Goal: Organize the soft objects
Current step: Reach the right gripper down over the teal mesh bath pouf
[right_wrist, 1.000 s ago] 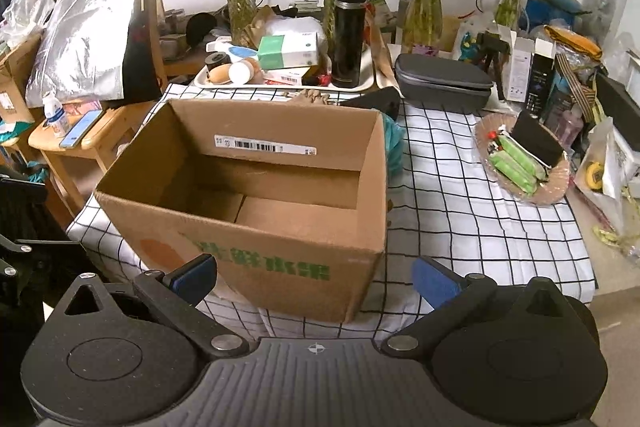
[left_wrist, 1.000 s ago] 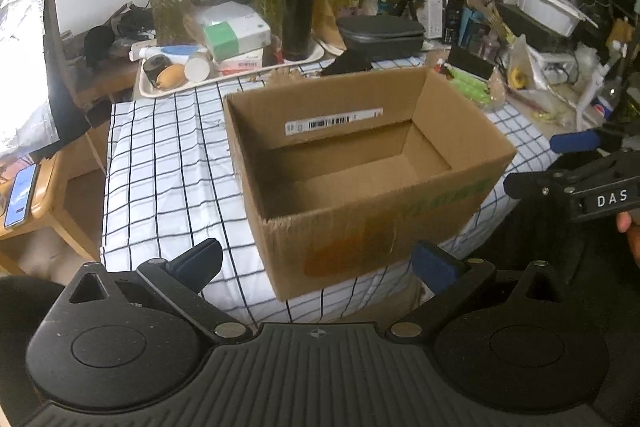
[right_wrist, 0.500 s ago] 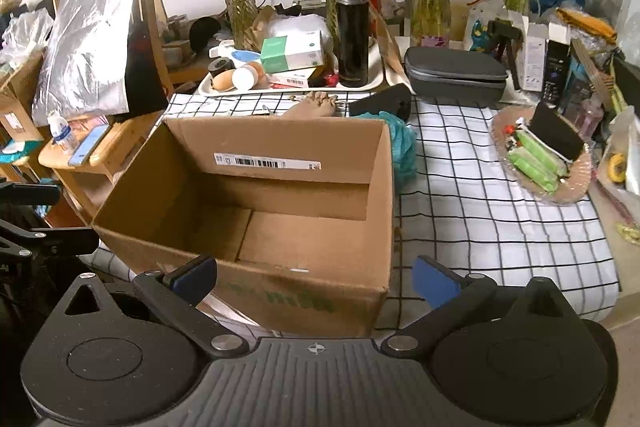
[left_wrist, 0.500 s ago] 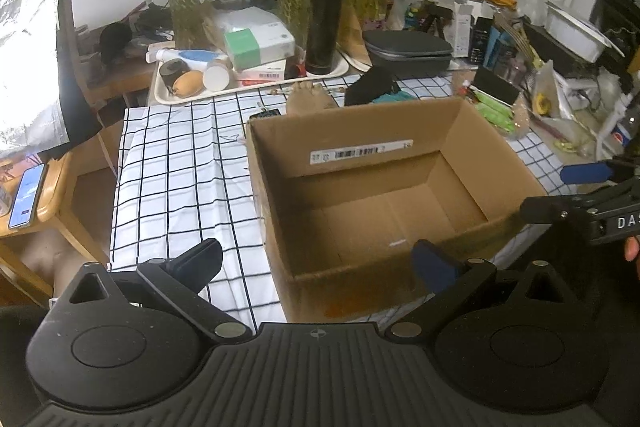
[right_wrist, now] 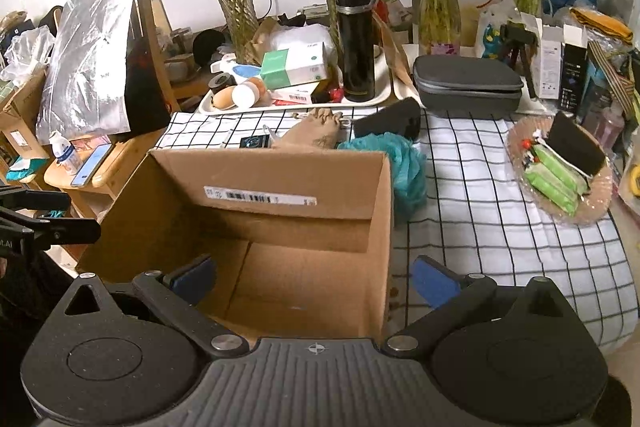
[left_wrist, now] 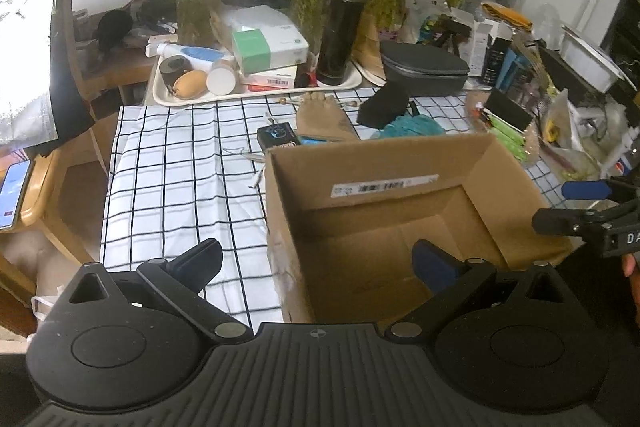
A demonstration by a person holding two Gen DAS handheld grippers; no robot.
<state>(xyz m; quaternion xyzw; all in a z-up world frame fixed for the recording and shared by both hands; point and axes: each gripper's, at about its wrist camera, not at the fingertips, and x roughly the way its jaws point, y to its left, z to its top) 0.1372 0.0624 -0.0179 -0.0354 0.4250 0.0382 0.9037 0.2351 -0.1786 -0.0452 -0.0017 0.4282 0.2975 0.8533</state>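
A table (left_wrist: 180, 187) under a white cloth with a black grid takes up most of both views. Its left half, seen from the left wrist camera, is bare cloth running out to the left edge, where the cloth hangs over a wooden side stand. From the right wrist camera, bare cloth also lies to the right of the box, between it and a glass plate (right_wrist: 600, 203) near the right edge.

An open cardboard box (left_wrist: 372, 163) stands on the near part of the table, flaps out of sight, its inside showing only brown floor and a barcode label on the far wall. Its near rim sits close under both grippers.

Behind the box's far wall lie the soft things: a teal mesh sponge (right_wrist: 408, 171) touching the box's far right corner, a tan sock (right_wrist: 316, 133) just beside it, and a black pouch (right_wrist: 390, 123) behind the sponge. A white tray (left_wrist: 256, 93) with a black flask (left_wrist: 340, 31) lines the back edge.

The left gripper (left_wrist: 316, 261) has its blue-padded jaws spread wide, holding nothing, straddling the box's left wall. The right gripper (right_wrist: 314, 277) is likewise spread and empty, straddling the box's right wall.
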